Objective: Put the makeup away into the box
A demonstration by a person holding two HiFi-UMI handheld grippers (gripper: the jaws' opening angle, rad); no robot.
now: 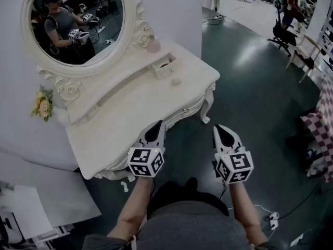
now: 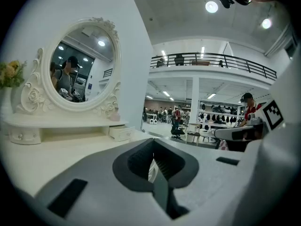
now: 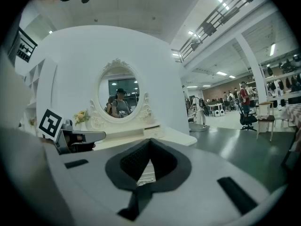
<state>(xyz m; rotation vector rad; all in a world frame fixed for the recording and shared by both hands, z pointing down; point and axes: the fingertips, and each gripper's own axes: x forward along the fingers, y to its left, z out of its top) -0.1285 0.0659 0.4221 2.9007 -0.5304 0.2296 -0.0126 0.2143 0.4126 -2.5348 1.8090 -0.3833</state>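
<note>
Both clenched and empty, left claw over the front edge of the white tabletop, right claw alongside above the dark floor.

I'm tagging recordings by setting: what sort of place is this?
Likely a big open hall or lab with a staged bedroom corner: a white vanity table with an oval mirror, a railed balcony overhead, and an office chair.

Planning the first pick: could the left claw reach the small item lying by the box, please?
Probably yes: the left claw, shut, hangs at the near edge of the tabletop, and nothing stands between it and the small item beside the box.
</note>
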